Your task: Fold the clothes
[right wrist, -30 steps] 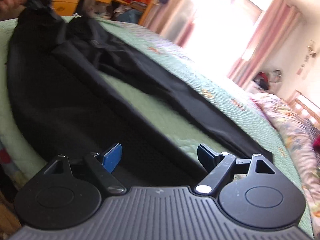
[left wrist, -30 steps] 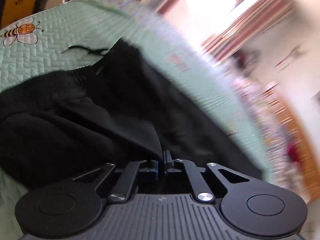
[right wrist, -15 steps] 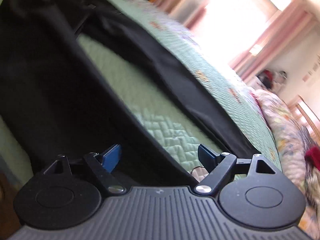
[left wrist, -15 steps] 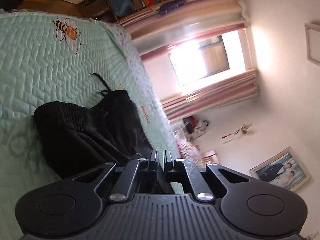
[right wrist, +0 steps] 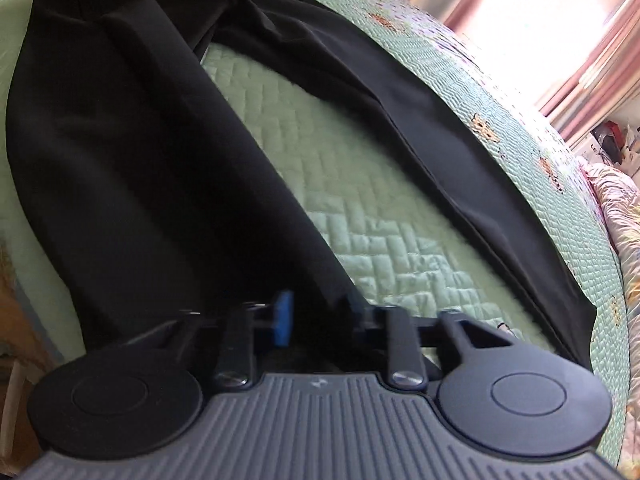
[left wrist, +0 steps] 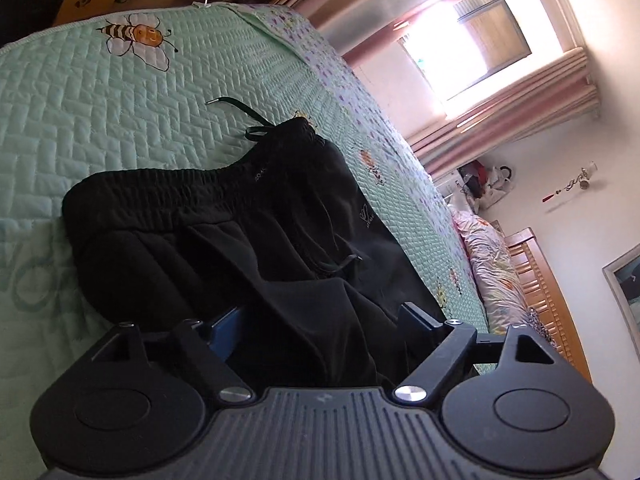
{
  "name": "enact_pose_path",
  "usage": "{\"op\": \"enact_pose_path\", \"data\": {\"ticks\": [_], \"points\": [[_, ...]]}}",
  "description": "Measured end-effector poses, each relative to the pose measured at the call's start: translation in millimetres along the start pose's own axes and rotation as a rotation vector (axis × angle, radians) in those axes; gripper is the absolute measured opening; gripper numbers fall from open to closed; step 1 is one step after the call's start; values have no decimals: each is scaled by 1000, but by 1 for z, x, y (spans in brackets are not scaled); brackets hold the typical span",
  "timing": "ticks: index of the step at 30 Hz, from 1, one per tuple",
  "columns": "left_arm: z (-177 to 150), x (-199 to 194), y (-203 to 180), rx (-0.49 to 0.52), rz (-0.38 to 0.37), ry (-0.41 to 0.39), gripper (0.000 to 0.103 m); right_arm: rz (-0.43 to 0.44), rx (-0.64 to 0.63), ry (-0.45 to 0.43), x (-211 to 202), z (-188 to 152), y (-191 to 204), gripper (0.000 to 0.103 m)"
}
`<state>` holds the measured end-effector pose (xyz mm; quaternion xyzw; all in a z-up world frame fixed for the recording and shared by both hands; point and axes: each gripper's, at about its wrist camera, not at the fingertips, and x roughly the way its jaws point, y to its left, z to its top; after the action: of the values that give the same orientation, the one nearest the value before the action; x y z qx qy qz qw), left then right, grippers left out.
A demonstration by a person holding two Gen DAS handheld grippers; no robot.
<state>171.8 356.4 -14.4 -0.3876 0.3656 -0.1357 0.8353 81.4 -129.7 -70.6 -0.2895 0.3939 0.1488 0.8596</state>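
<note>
- Spreading wide: left gripper (left wrist: 324,316), jaws opening, pads not pressing on anything, though black cloth is bunching in the gap between them.
- Lying just ahead of those jaws: black trousers (left wrist: 224,240) on the green quilted bed (left wrist: 80,120), elastic waistband (left wrist: 160,188) beyond the jaws and drawstring (left wrist: 240,110) trailing past it onto the quilt.
- Closing in: right gripper (right wrist: 316,320), jaws narrowing around the edge of the nearer trouser leg (right wrist: 120,160); blurred there, so not telling whether the pads are pinching the cloth yet.
- Stretching away from the right jaws: 2 legs parted in a V, the farther leg (right wrist: 440,128) running off to the right, bare quilt showing between.
- Judging the step: releasing the waist end, taking hold of a leg for the lengthwise fold.
- Needing next, probably: securing a firm pinch on the near leg, then carrying it across onto the far leg, keeping edges aligned and avoiding dragging the waist.
</note>
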Motion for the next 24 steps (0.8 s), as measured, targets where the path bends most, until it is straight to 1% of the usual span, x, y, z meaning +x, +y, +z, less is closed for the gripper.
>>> {"op": "enact_pose_path", "data": {"ticks": [1,2,4,5,6,7,9,12,13,15,17,18,20,22,23,24], "points": [[1,6,-3,5,-2,17,80,-6,1,-3,0,0,2,21],[3,12,-6,11,-4,33,74,-10,5,-7,-1,0,3,19],[-4,21,-14,46,1,63,55,-21,16,-14,-2,-1,6,15],[-9,24,-16,62,8,70,32,-27,23,-18,-2,-2,7,14],[-13,26,-15,64,10,72,19,-36,32,-22,-2,-3,7,11],[-17,24,-12,50,1,65,16,-47,39,-26,-2,-5,8,7],[-25,14,-5,18,-18,35,11,-87,42,-36,-1,-3,12,4],[-27,-15,4,-13,-51,-32,7,-169,23,-65,-13,-2,19,3],[-25,-27,5,-19,-68,-56,7,-192,26,-86,-21,0,19,3],[-20,-51,6,-20,-90,-99,5,-226,52,-156,-54,9,16,3],[-17,-71,7,-11,-85,-134,4,-221,50,-238,-102,14,19,3],[-17,-78,11,-11,-77,-144,4,-205,36,-265,-124,13,24,3],[-17,-93,19,-11,-61,-162,3,-147,23,-272,-152,6,35,3],[-25,-92,40,-66,-27,-142,2,-79,28,-214,-149,-10,50,4],[-34,-90,51,-95,-17,-119,2,-65,16,-166,-138,-23,61,4],[-45,-89,54,-99,-22,-104,2,-47,18,-108,-124,-37,70,4]]}}
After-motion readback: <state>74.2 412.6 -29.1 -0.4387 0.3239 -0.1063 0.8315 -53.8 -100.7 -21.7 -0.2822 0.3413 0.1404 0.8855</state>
